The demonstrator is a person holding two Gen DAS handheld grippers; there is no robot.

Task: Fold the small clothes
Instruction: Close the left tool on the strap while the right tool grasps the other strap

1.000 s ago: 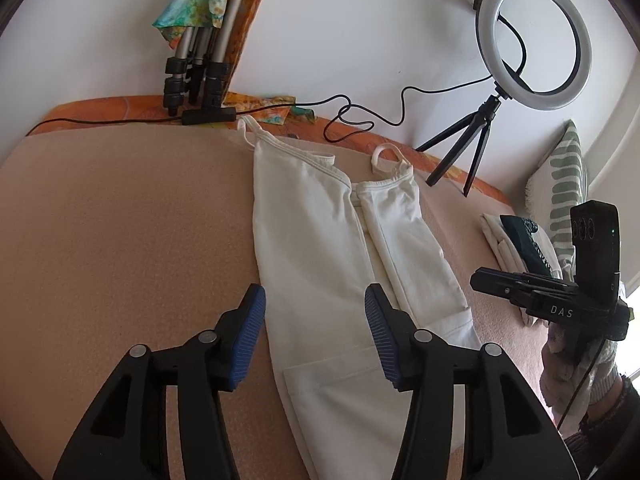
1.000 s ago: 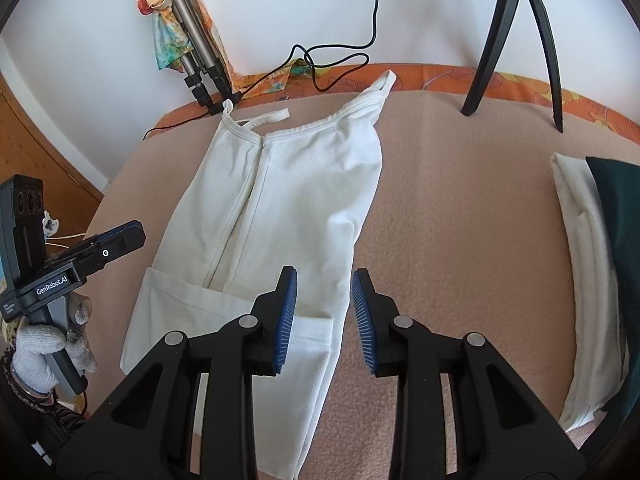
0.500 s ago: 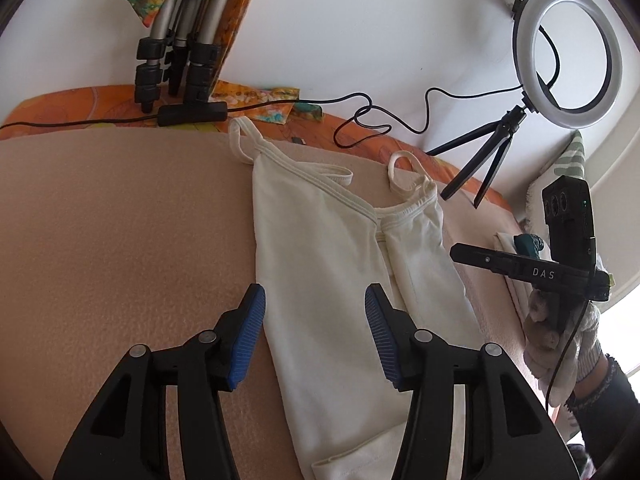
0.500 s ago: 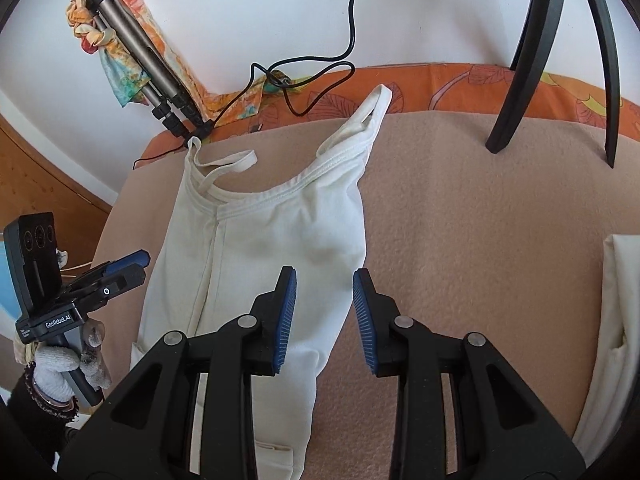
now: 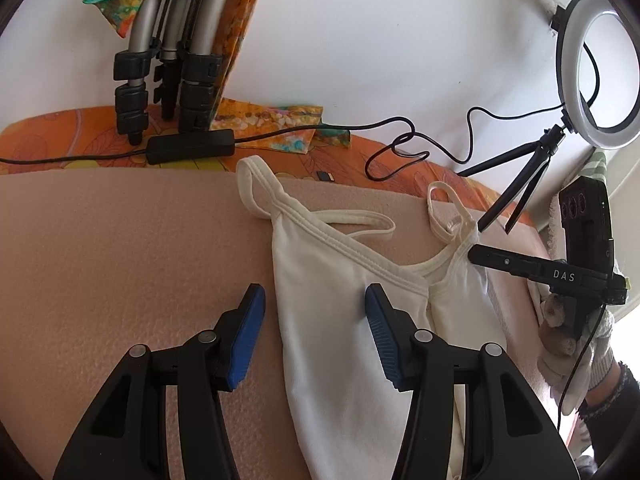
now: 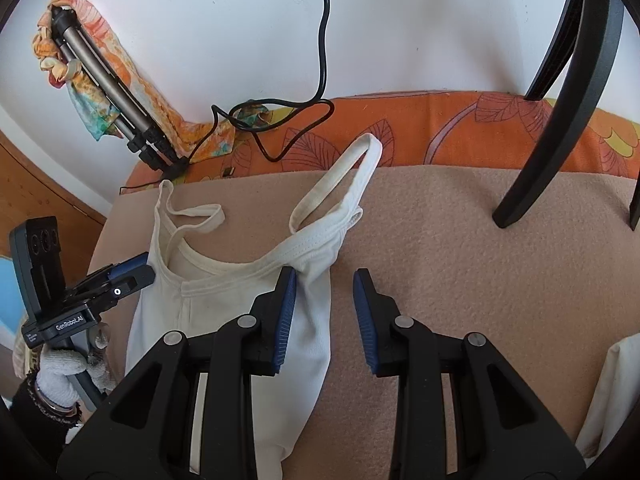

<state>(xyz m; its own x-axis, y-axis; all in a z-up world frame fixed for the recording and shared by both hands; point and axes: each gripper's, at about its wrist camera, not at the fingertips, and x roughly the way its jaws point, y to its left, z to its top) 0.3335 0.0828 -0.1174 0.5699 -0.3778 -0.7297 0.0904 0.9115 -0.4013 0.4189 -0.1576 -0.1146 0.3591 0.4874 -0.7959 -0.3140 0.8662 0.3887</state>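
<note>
Cream strappy top [image 5: 340,320] flat on beige blanket [image 5: 120,260], sides folded inward

camisole [image 5: 344,320] hem cut off, tripod [image 6: 560,80] top cropped

Both the left gripper [image 5: 314,332] and right gripper [image 6: 325,316] have advanced up the white camisole [image 5: 344,320] toward its straps.

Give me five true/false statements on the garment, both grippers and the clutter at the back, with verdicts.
1. The white camisole lies on the beige blanket. True.
2. The left gripper is shut on a strap. False: its jaws are open, holding nothing.
3. The right gripper straddles the camisole's side edge. True.
4. The ring light lies flat on the blanket. False: it stands on a small tripod.
5. The camisole is folded into a small square. False: it lies lengthwise, straps spread out.
</note>
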